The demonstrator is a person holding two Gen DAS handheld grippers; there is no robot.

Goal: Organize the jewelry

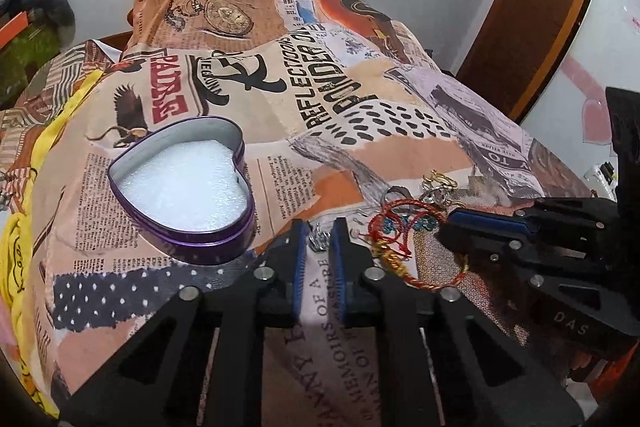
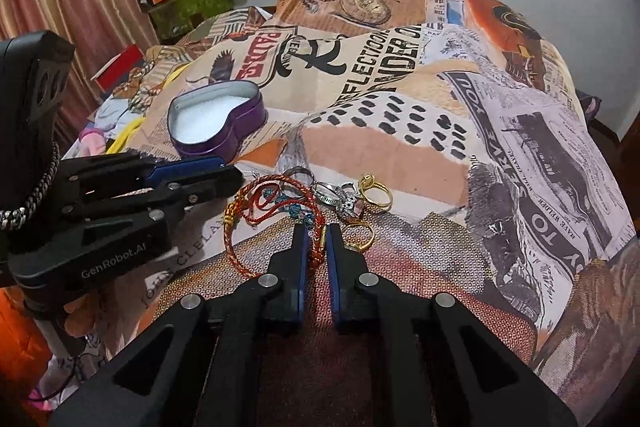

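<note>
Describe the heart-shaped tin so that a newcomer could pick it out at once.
Start at the newspaper-print cloth covering the surface. Left of the jewelry pile sits the purple heart-shaped tin, lidless and lined with white foam. Nothing else there is a container.

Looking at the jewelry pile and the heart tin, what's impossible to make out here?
- Left wrist view: the small silver piece between the left tongs is too small to identify.
- Right wrist view: the red cord bracelet runs behind the right tongs.
- Both views: foam hides the heart tin floor.
</note>
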